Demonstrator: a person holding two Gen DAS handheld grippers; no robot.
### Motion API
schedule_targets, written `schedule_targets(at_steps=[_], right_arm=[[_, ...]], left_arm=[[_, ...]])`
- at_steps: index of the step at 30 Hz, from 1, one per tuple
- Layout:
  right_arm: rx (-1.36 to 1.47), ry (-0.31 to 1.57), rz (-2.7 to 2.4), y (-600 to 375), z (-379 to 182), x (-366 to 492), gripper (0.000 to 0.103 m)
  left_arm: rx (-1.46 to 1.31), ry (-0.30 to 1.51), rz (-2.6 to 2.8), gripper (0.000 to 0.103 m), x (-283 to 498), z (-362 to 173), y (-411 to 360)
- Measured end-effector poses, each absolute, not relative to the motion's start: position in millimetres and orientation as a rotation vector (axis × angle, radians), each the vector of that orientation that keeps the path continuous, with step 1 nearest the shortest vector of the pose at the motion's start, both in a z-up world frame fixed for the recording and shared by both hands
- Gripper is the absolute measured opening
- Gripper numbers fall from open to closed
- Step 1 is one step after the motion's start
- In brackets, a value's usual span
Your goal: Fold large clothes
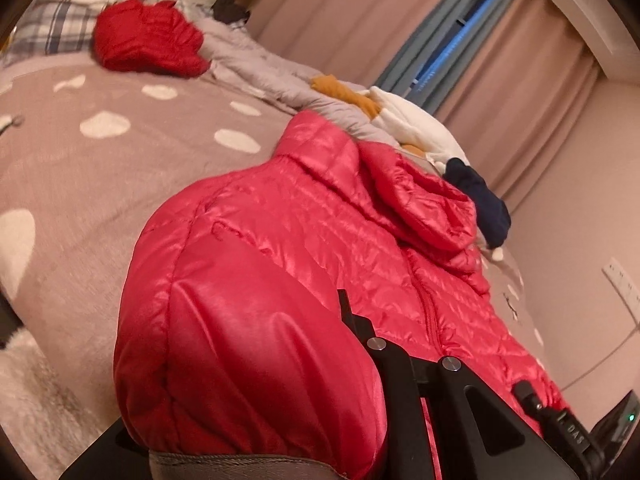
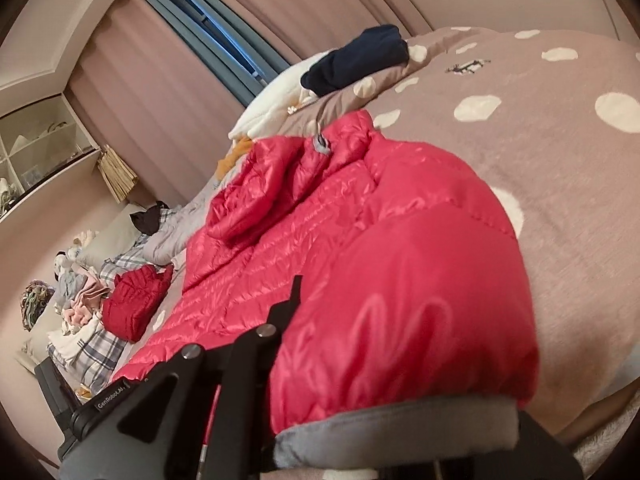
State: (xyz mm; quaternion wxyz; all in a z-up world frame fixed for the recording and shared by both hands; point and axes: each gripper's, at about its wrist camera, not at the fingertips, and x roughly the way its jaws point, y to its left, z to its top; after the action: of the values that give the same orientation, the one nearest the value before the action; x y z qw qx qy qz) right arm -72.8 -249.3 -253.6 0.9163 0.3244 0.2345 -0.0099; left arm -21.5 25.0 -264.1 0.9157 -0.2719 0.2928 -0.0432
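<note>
The red puffer jacket (image 1: 280, 264) lies across the near part of the bed (image 1: 100, 168), hood toward the far side, each sleeve end lifted. The left tongs (image 1: 344, 312) are closed on one sleeve's grey-lined cuff — fabric bulges over them. The right tongs (image 2: 294, 292) are likewise clamped on the other sleeve. Farther along the bed sit a folded dark red jacket (image 1: 148, 40), a grey garment (image 1: 256, 68) and a navy one (image 2: 356, 58) — well apart from the tongs.
</note>
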Motion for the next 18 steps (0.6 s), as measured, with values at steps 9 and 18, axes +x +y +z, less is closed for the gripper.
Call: schedule_targets(at_steps=[9,18], right_arm=[[0.652,0.435,0.02,-252,-233,-87,0.01],[0.659,0.409,0.043,-255,-219,-99,0.011]], left_arm=[[-0.544,0.559,-0.114,0.014,-30,-237,29],[-0.518,0.516,-0.13,0.014,-37,-220,28]])
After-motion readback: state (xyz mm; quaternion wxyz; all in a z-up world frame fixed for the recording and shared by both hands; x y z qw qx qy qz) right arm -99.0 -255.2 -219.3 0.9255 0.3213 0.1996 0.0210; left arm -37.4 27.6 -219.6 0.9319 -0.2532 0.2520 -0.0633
